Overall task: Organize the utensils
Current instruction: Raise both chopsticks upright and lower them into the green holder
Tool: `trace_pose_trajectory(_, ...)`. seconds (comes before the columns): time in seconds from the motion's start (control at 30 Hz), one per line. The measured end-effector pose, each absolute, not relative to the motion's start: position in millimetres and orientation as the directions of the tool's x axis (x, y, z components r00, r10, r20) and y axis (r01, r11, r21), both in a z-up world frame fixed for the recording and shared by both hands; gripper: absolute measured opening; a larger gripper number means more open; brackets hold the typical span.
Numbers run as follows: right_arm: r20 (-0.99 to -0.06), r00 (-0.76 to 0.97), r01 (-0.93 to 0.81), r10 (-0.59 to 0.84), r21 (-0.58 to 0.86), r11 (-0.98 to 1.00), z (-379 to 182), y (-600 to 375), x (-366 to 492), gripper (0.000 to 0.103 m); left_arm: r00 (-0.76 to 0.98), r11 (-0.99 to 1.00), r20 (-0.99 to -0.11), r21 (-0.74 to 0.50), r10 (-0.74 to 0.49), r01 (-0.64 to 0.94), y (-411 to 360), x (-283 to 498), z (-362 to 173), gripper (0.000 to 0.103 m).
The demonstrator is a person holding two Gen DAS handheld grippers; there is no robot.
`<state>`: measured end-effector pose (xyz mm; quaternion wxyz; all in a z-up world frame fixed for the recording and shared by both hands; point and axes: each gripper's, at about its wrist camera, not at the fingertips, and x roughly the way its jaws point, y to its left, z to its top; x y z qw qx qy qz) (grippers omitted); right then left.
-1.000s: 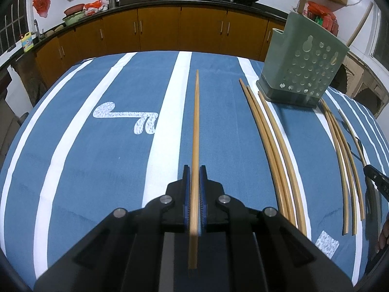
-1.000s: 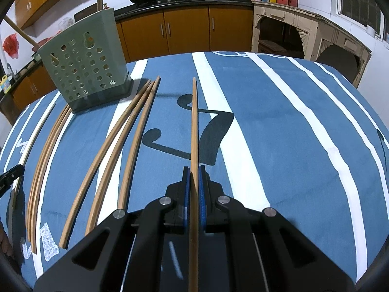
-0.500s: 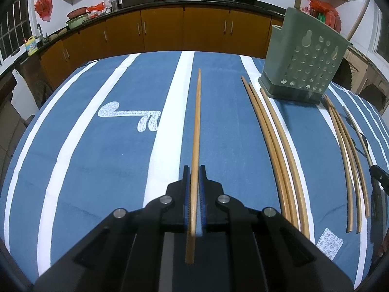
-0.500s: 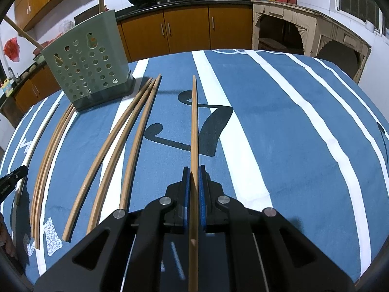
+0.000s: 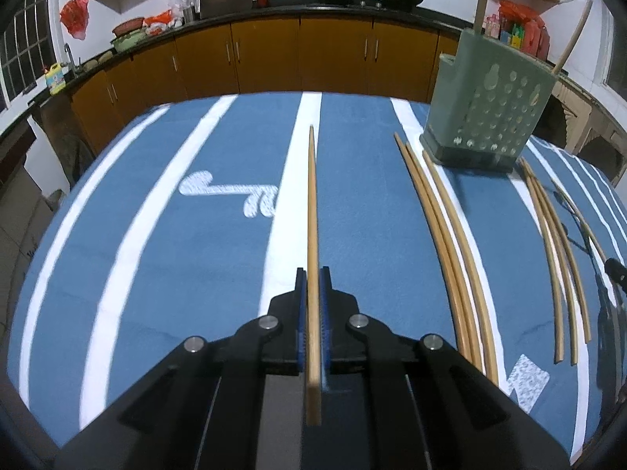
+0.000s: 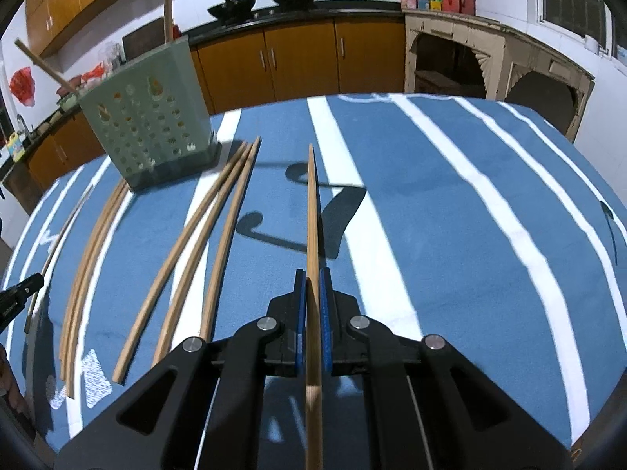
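My left gripper (image 5: 312, 274) is shut on a wooden chopstick (image 5: 312, 203) that points straight ahead above the blue striped cloth (image 5: 156, 235). My right gripper (image 6: 312, 274) is likewise shut on another wooden chopstick (image 6: 312, 211). A green perforated utensil holder (image 5: 486, 113) stands at the back right in the left wrist view, with two sticks rising out of it. The same holder (image 6: 149, 117) is at the back left in the right wrist view. Several loose chopsticks (image 5: 450, 243) lie on the cloth beside it, seen again as loose chopsticks (image 6: 203, 243) left of my right gripper.
More chopsticks (image 5: 556, 250) lie past the holder at the right. Brown kitchen cabinets (image 5: 313, 55) with a dark counter, woks and bottles run along the back wall. The other gripper's tip (image 6: 19, 293) shows at the left edge of the right wrist view.
Both views tilted slightly, so the holder and loose chopsticks sit a little lower in the frames. Both grippers stay shut on their chopsticks.
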<state>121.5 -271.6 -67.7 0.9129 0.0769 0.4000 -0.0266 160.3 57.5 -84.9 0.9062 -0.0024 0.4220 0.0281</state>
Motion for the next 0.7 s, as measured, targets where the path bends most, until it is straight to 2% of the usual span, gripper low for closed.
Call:
trace_pose_trajectory(0.27,-0.657,0.754,0.114,0.007,0.142,0.983,-31.9,-280.2,115.5,0.008,0.727,0.999,-0.685,0.041,0.045,-0.023,56.9,146.4,-44.2,0.007)
trace_pose_trajectory(0.7,-0.524,0.851,0.097,0.016,0.186,0.978,17.5,-288.5,116.5,0.008,0.846,0.999,-0.532,-0.049,-0.024,-0.002,62.9,138.8,29.5,0.007)
